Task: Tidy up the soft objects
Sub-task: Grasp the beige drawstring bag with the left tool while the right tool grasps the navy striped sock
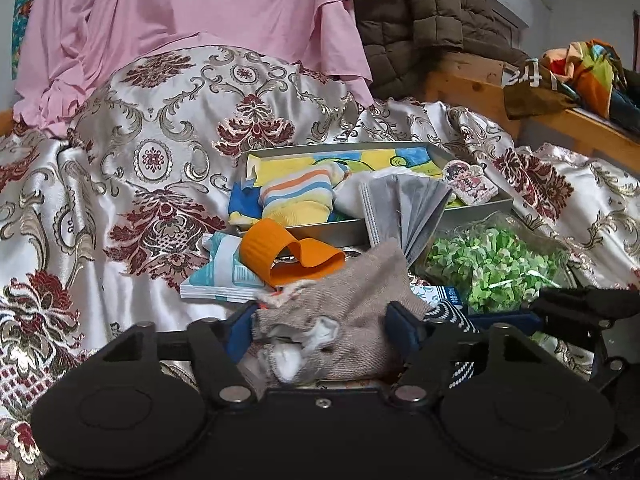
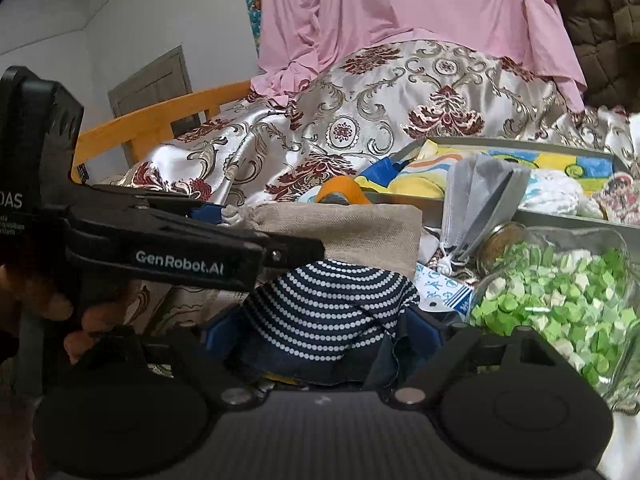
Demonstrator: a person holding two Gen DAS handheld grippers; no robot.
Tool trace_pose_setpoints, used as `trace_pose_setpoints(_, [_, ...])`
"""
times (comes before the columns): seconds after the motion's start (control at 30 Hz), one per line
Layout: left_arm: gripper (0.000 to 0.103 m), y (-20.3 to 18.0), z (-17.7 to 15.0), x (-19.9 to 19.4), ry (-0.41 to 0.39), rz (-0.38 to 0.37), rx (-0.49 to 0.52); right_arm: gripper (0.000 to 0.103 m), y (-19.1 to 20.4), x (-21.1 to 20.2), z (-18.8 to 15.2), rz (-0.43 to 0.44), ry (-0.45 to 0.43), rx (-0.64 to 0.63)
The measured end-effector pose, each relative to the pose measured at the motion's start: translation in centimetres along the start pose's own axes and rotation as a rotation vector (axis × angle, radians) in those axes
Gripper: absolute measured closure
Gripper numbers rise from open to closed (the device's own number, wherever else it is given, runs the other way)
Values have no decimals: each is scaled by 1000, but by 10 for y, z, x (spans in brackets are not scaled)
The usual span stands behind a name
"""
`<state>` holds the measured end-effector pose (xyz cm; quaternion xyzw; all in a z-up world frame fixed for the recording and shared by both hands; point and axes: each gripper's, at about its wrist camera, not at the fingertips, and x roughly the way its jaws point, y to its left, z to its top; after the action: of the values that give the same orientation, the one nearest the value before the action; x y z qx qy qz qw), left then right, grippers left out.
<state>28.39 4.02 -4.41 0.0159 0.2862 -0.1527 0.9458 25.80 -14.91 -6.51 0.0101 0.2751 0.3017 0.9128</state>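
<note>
Beige sock (image 1: 340, 320) sits pinched in the left gripper (image 1: 324, 332); the right gripper (image 2: 320, 332) pinches a dotted navy sock (image 2: 320, 308). Several soft items already fill the tray (image 1: 332, 232); both socks seemingly remain to place.

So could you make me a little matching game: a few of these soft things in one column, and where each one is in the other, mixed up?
Things:
1. beige sock
2. navy dotted cloth
3. striped yellow sock
4. orange band

Places:
A. inside the grey tray
B. between the left gripper fingers
C. on the bedspread, just in front of the tray
D. between the right gripper fingers

Pairs: 1-B, 2-D, 3-A, 4-C
</note>
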Motion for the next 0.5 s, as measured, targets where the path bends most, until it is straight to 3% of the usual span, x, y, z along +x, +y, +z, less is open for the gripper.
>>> trace_pose_setpoints(0.33, [48, -10, -1, -10, -4, -120, 8, 26, 7, -5, -1, -22, -12, -37])
trace_pose_setpoints(0.5, [48, -2, -2, -5, 53, -170, -70, 30, 8, -7, -5, -40, 10, -47])
